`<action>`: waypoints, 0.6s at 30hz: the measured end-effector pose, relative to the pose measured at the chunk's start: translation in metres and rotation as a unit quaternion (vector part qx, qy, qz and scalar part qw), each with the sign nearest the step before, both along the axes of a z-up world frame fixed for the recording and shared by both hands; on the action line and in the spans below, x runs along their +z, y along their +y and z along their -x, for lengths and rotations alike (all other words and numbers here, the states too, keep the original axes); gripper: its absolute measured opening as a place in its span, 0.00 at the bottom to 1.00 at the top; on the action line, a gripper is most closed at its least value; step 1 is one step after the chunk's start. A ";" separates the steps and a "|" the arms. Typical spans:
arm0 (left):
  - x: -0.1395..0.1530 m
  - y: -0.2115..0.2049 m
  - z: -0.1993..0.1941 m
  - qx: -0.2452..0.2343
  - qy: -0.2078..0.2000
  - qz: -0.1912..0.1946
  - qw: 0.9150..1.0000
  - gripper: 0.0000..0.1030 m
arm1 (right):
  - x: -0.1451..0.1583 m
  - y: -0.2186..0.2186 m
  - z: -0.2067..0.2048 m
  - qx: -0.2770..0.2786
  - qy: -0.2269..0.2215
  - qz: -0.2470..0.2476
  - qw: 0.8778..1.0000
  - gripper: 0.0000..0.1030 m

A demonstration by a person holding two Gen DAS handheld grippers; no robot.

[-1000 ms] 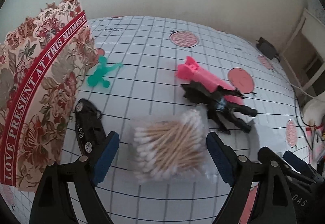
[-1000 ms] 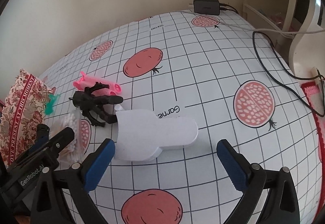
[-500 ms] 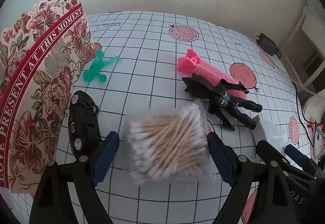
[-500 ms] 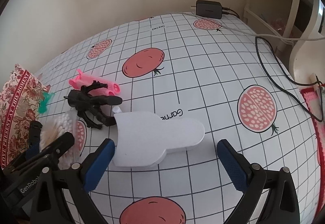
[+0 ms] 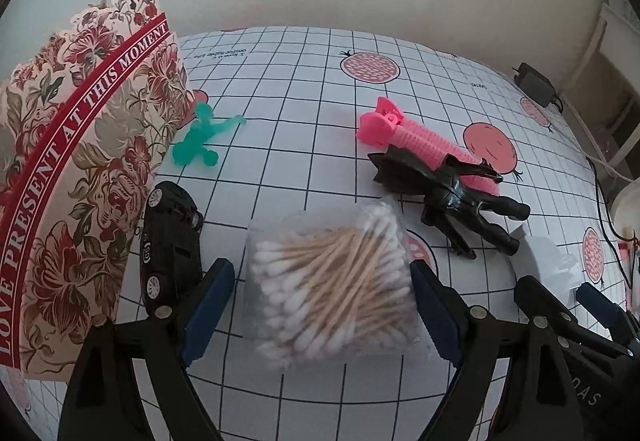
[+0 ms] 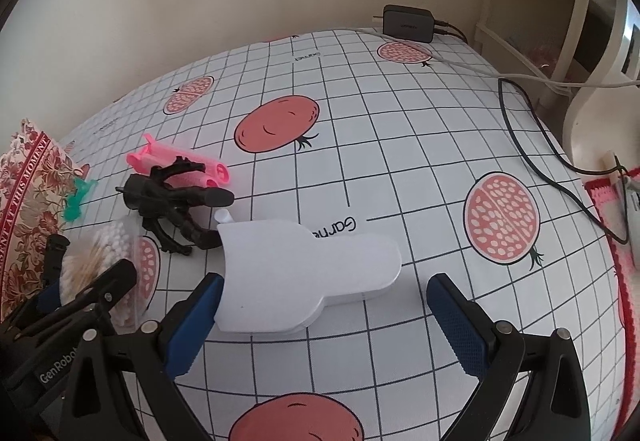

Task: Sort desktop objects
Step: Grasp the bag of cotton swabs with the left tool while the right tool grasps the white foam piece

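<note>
1. Desk (image 6: 400,145) under a white grid cloth printed with red fruit carries all the objects.
2. Left gripper (image 5: 320,305) stands wide open around a clear bag of cotton swabs (image 5: 332,281); its blue pads flank the bag, and whether they touch the bag cannot be told.
3. Right gripper (image 6: 320,321) stands wide open and holds nothing; a flat white foam piece (image 6: 304,273) lies between its fingers, the left pad just beside the piece's edge.
4. Black toy car (image 5: 170,237) lies just left of the swabs, beside a floral paper bag (image 5: 76,169).
5. Green toy figure (image 5: 200,141) lies near the paper bag's far corner.
6. Black action figure (image 5: 452,197) lies across a pink ribbed tube (image 5: 412,137).
7. Black charger (image 6: 408,23) sits at the desk's far edge.
</note>
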State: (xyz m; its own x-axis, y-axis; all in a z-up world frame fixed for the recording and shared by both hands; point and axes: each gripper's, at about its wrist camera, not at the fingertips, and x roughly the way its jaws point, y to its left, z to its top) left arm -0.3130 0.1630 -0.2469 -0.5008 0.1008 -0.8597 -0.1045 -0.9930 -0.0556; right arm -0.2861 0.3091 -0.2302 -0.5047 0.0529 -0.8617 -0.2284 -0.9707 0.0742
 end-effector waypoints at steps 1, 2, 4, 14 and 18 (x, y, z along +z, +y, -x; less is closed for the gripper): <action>0.000 0.000 0.000 0.000 0.001 0.002 1.000 0.86 | 0.000 0.000 0.000 -0.001 0.000 -0.001 1.000 0.98; 0.000 0.000 0.000 -0.001 0.001 0.003 1.000 0.86 | 0.000 0.000 0.000 -0.002 -0.001 -0.002 1.000 0.98; 0.000 0.000 0.001 -0.004 -0.001 0.003 1.000 0.86 | 0.000 -0.001 0.001 -0.005 -0.002 -0.005 1.000 0.97; 0.001 0.002 0.000 -0.006 0.000 0.003 1.000 0.83 | 0.004 -0.009 0.002 0.009 0.004 -0.003 1.000 0.80; 0.002 0.003 0.000 -0.006 -0.002 0.002 1.000 0.72 | 0.005 -0.009 0.002 0.009 0.001 0.007 1.000 0.80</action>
